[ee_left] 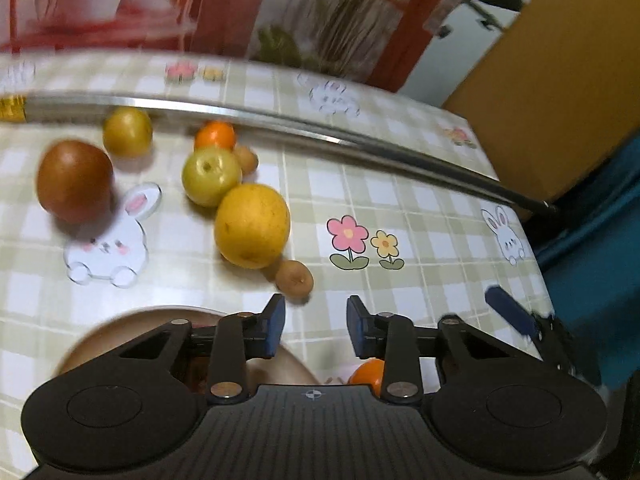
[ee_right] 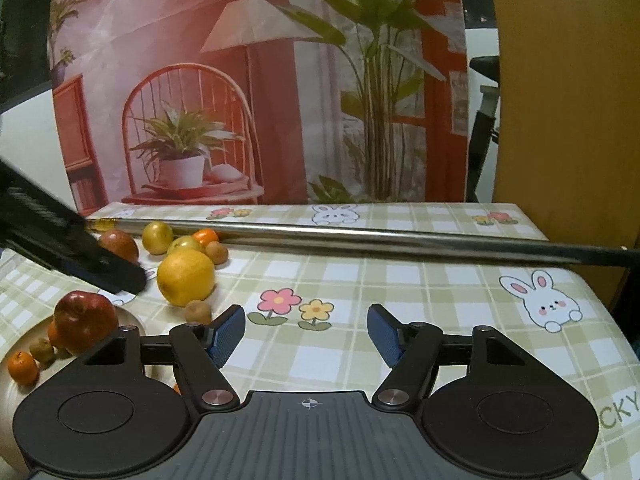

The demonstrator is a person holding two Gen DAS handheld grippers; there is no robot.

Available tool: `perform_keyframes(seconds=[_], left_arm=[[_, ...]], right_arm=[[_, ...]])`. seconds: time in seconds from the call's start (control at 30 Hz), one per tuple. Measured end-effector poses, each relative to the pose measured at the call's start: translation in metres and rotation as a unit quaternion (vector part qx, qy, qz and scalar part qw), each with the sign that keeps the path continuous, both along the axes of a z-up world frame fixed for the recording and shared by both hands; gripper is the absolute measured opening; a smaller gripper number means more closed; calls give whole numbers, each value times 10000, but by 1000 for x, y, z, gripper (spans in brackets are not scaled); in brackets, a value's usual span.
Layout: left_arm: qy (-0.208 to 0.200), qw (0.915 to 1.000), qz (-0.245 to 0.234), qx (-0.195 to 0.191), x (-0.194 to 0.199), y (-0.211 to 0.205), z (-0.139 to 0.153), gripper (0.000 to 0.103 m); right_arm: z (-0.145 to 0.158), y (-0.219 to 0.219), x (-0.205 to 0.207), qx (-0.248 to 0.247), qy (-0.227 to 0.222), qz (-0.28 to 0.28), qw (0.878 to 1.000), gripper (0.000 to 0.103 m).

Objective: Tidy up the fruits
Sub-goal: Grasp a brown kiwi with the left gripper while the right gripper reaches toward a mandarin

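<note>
Loose fruit lies on the checked tablecloth: a large yellow orange (ee_left: 252,226) (ee_right: 186,276), a green apple (ee_left: 210,176), a red-brown fruit (ee_left: 74,180), a yellow-green fruit (ee_left: 128,131), a tangerine (ee_left: 215,134) and a small brown fruit (ee_left: 295,278). My left gripper (ee_left: 316,328) hovers just short of the small brown fruit, open, with nothing between its pads. A beige plate (ee_right: 12,392) (ee_left: 120,328) holds a red apple (ee_right: 82,322), a tangerine (ee_right: 22,366) and a small brown fruit (ee_right: 42,350). My right gripper (ee_right: 306,332) stands open and empty over the flower print.
A long metal rod (ee_right: 400,238) (ee_left: 280,120) lies across the table behind the fruit. A printed backdrop (ee_right: 260,80) stands at the far edge, a brown board (ee_right: 560,100) to the right. The table's right edge (ee_right: 612,320) is close.
</note>
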State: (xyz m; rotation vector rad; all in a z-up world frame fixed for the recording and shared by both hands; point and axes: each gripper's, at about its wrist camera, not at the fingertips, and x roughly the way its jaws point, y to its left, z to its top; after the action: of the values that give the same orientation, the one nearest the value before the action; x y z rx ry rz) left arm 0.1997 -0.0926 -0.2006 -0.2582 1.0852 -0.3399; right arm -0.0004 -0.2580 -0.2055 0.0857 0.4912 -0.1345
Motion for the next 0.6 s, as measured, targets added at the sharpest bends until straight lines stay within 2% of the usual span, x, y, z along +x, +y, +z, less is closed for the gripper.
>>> perform_keyframes(seconds=[0.1, 0.2, 0.6], left_arm=[[166, 9995, 247, -104, 10, -3, -8, 35], [201, 9990, 398, -13, 17, -6, -13, 35], [169, 9977, 529, 377, 31, -20, -28, 35]], right_arm=[[-2, -3, -1, 53, -5, -24, 10000, 64], [-3, -8, -2, 130, -48, -59, 9999, 64], [-16, -21, -4, 449, 16, -228, 9987, 65]])
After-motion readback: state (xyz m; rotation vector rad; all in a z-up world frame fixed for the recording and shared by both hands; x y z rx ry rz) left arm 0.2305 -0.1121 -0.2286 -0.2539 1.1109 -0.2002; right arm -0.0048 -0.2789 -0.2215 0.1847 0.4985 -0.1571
